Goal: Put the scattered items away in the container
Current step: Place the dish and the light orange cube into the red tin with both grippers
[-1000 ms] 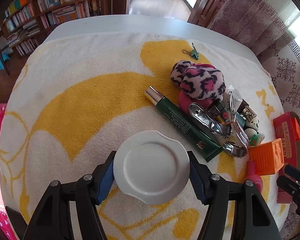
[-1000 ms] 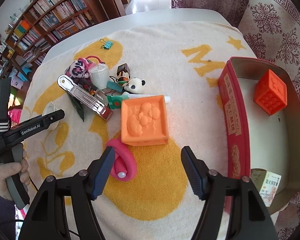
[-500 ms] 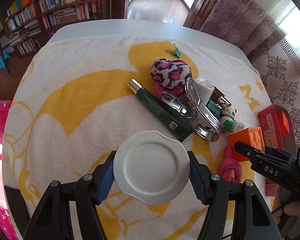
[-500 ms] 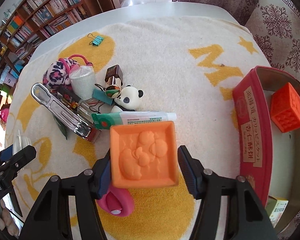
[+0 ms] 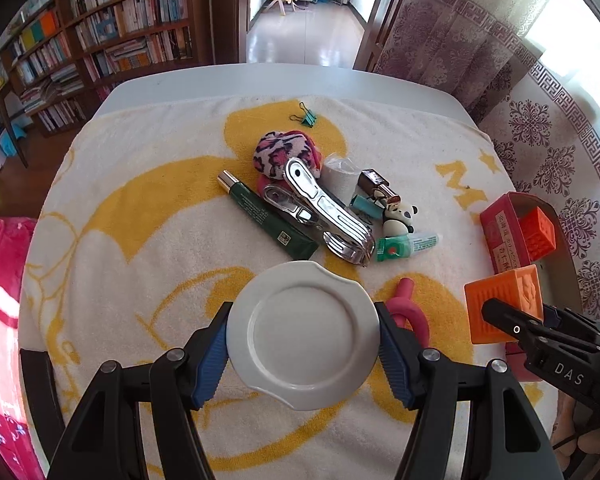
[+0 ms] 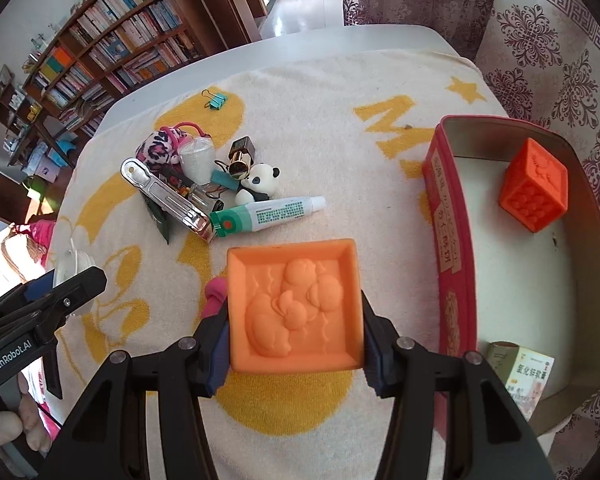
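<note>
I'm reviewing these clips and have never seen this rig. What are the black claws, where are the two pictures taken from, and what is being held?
No robot: a person holds a clamp in each hand, with a camera looking along its fingers. The left gripper grips a white plate. The right gripper grips an orange block. On the towel lies a heap of clutter, including a toothpaste tube and a panda toy. The red tin already holds a second block.

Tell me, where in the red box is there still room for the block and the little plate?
The red box is mostly bare: the white floor between the red-orange cube at its far end and the small carton at its near end. On the towel, the heap around the metal clip and panda is crowded.
</note>
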Demonstrator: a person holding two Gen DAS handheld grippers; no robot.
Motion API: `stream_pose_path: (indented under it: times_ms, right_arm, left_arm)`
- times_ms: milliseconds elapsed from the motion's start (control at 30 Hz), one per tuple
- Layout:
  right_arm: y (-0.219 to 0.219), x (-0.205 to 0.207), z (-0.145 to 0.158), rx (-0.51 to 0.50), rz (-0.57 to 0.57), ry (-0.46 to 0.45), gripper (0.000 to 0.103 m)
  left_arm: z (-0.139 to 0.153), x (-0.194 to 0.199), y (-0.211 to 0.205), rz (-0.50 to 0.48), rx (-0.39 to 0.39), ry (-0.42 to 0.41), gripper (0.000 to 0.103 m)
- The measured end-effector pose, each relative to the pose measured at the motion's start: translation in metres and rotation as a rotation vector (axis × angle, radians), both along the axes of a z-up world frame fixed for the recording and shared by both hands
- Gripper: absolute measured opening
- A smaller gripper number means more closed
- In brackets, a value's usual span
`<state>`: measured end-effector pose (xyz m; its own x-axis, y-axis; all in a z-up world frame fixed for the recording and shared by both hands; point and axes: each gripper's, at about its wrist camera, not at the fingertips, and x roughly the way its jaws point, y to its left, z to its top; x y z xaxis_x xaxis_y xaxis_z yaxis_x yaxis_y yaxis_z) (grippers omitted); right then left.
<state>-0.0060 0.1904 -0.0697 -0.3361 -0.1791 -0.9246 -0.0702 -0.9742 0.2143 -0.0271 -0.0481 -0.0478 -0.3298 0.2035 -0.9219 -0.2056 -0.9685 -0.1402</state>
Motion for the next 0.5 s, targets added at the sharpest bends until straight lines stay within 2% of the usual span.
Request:
stream_pose_path:
  times_ms: [300,500]
  right_arm:
    - [0.062,0.037,0.036,-0.022,-0.085,0.081,0.057]
    - [0.111,0.058,0.048,-0.015,-0.158,0.113,0.057]
  left_arm:
    - [0.029,0.028,0.06,-0.075,-0.006,0.055,0.068]
    - [0.044,0.043,0.104,-0.127,0.001,0.09,0.068]
